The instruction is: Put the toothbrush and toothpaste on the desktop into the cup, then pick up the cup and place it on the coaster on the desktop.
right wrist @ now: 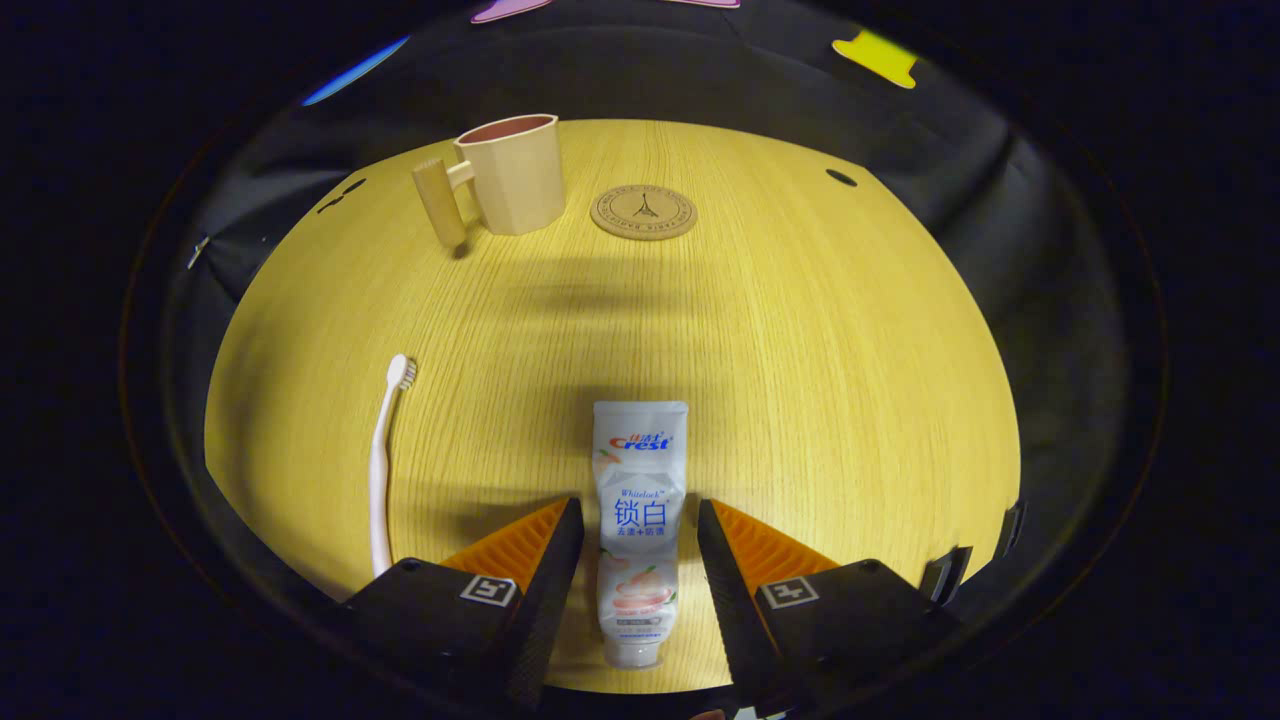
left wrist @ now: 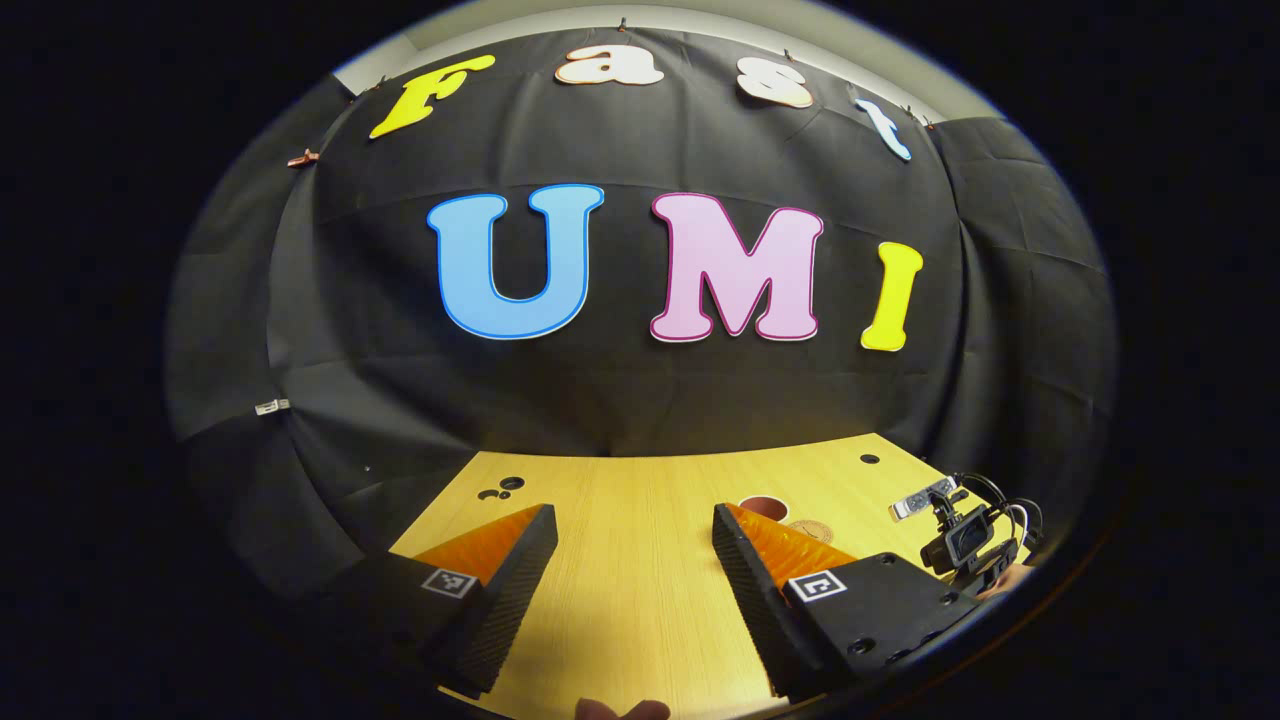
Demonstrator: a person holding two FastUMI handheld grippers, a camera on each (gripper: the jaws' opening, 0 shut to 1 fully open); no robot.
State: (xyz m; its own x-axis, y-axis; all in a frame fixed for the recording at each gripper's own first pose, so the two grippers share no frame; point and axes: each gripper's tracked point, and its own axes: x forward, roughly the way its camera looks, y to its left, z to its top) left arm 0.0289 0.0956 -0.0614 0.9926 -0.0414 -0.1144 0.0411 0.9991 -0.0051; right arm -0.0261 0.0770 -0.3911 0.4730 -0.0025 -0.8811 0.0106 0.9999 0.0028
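Observation:
In the right gripper view a white toothpaste tube point(right wrist: 640, 490) lies flat on the wooden desktop point(right wrist: 820, 380), pointing away from me. My right gripper point(right wrist: 640, 522) is open and straddles the tube's lower half, one finger on each side with a small gap. A white toothbrush point(right wrist: 379, 470) lies to the left, head pointing away. A beige cup point(right wrist: 512, 175) with a side handle stands upright at the far side, beside a round coaster point(right wrist: 643, 212) on its right. My left gripper point(left wrist: 635, 528) is open over bare desktop, nothing between its fingers. The cup's dark mouth point(left wrist: 763, 505) and the coaster point(left wrist: 812, 531) peek past its right finger.
The other gripper with its camera and cables point(left wrist: 965, 535) shows at the right edge of the left gripper view. Small dark holes point(right wrist: 841, 177) mark the desktop's far corners. Black cloth closes the booth behind the desk. A fingertip point(left wrist: 620, 709) shows at the bottom edge.

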